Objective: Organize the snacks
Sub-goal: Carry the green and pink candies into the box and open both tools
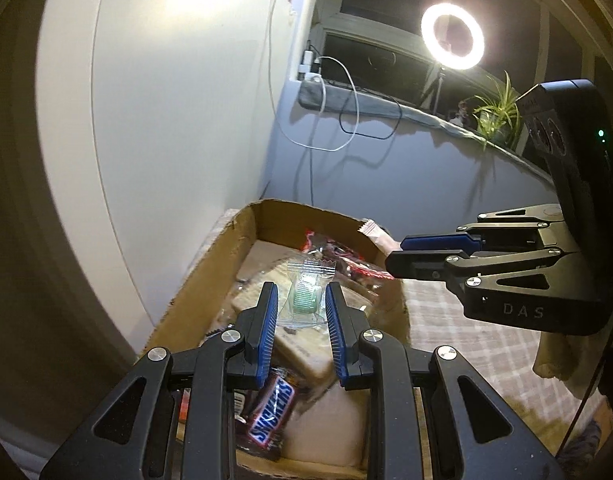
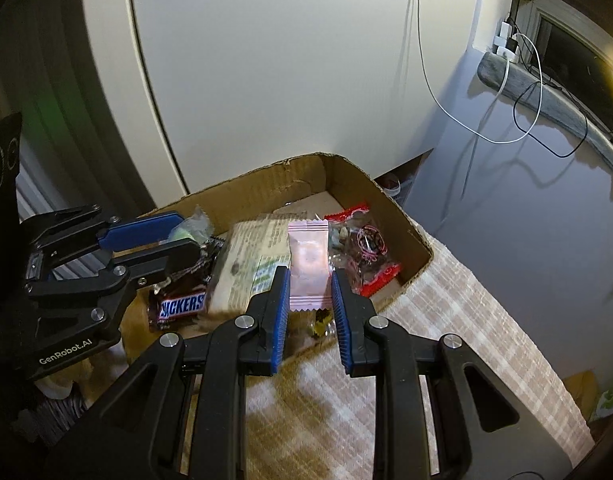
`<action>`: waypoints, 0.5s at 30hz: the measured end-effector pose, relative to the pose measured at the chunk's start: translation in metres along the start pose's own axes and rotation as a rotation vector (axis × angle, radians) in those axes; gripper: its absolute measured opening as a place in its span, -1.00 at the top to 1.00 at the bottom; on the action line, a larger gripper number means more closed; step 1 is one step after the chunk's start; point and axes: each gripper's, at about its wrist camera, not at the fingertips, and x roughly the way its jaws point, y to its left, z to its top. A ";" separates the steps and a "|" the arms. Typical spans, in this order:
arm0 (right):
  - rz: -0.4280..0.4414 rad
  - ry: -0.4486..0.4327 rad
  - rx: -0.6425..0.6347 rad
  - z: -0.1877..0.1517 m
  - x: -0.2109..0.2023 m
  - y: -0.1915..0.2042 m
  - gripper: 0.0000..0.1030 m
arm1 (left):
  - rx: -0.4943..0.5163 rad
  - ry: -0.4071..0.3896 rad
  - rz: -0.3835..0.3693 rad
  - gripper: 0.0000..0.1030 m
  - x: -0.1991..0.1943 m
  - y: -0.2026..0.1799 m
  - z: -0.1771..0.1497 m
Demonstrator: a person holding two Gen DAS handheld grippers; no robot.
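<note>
A cardboard box (image 1: 194,280) (image 2: 266,184) holds snacks: a Snickers bar (image 1: 272,416) (image 2: 182,306), a beige cracker pack (image 1: 302,352) (image 2: 246,264) and a clear bag with red print (image 1: 346,258) (image 2: 366,252). My left gripper (image 1: 300,292) (image 2: 186,236) is shut on a clear packet with a green sweet (image 1: 306,292) (image 2: 188,230), held above the box. My right gripper (image 2: 309,276) (image 1: 394,250) is shut on a pink packet (image 2: 308,264) (image 1: 376,236), over the box's right side.
The box rests on a checked cloth (image 1: 466,340) (image 2: 446,320). A white cabinet (image 1: 166,120) stands behind. Cables (image 1: 338,100) hang on the grey wall. A ring light (image 1: 452,36) and a plant (image 1: 498,112) stand on the sill.
</note>
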 end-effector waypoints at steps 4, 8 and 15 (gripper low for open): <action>-0.011 0.010 0.006 0.005 0.007 0.000 0.57 | -0.004 -0.003 0.016 0.56 0.002 0.002 0.003; -0.013 0.021 0.010 0.007 0.014 -0.001 0.57 | -0.003 -0.001 0.023 0.56 0.005 0.004 0.003; -0.007 0.023 0.012 0.006 0.017 0.001 0.57 | 0.003 0.000 0.030 0.56 0.005 0.003 0.003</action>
